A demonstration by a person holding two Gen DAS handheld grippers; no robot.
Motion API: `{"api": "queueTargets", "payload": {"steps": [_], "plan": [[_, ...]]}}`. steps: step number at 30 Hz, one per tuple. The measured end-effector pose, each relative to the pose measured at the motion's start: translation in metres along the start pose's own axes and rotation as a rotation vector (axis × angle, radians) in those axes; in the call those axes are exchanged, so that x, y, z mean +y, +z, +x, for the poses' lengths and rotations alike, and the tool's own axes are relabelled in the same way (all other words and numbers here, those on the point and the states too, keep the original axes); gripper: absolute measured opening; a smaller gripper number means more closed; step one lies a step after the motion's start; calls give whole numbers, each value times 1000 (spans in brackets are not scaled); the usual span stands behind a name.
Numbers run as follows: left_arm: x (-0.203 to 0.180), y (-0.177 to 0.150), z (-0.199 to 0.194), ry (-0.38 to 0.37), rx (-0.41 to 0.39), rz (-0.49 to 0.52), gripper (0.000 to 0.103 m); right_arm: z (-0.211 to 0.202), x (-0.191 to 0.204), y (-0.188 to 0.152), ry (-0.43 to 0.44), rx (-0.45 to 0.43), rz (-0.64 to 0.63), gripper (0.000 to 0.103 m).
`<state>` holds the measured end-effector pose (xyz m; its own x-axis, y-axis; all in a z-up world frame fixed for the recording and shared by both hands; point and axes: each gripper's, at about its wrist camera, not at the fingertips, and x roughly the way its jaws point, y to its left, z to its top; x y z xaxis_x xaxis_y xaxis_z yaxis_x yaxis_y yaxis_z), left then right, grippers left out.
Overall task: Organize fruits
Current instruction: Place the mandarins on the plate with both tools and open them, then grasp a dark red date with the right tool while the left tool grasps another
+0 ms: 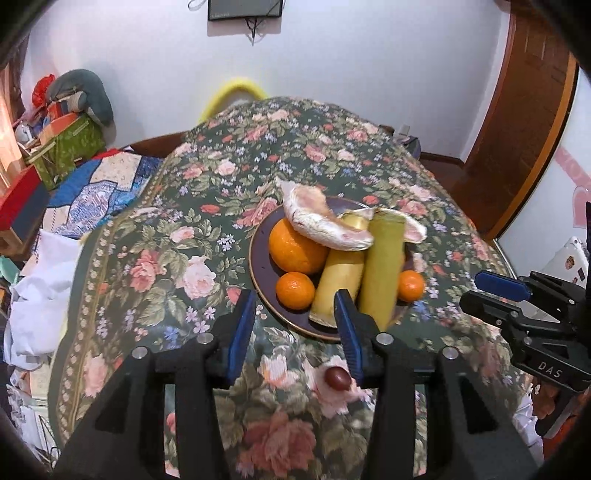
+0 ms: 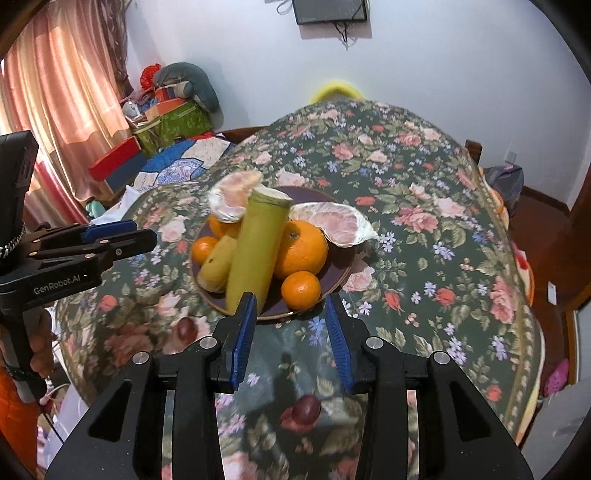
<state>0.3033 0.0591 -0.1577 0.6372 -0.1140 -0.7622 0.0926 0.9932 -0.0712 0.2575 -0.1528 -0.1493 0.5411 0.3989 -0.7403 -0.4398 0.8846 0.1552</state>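
Orange citrus: three on plate (grapes: two).

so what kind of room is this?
Probably a home bedroom or living room: floral cloth bearing the fruit plate, pink curtains, a wall-mounted screen, and piled boxes.

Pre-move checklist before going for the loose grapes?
1. Left tongs open, empty: ok.
2. Right tongs open, empty: ok.
3. Dark red round grape on floral tablecloth, in line with left tongs: ok.
4. Second dark red grape under right tongs: ok.
5. Free spot on dark purple round plate: ok, but tight.
6. Propped green cylindrical stalk stable: cannot tell.
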Motion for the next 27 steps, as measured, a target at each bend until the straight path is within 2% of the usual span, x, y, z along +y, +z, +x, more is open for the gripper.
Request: {"api": "queueTargets", "payload": {"steps": [7,13,18,27], "plan": [[-9,-7,-41,-18,-41,8,50,-36,6,-4,-8,-45,-6,35],[-15,-21,-57,-32,-33,8,51,-50,9,-15,-14,-43,-6,35],[-20,-38,-48,-36,5,3,51,-42,10,-31,-34,-6,-16,35],[-30,-71,-12,-36,95,2,51,3,-7,-63,-45,132,25,35]]}}
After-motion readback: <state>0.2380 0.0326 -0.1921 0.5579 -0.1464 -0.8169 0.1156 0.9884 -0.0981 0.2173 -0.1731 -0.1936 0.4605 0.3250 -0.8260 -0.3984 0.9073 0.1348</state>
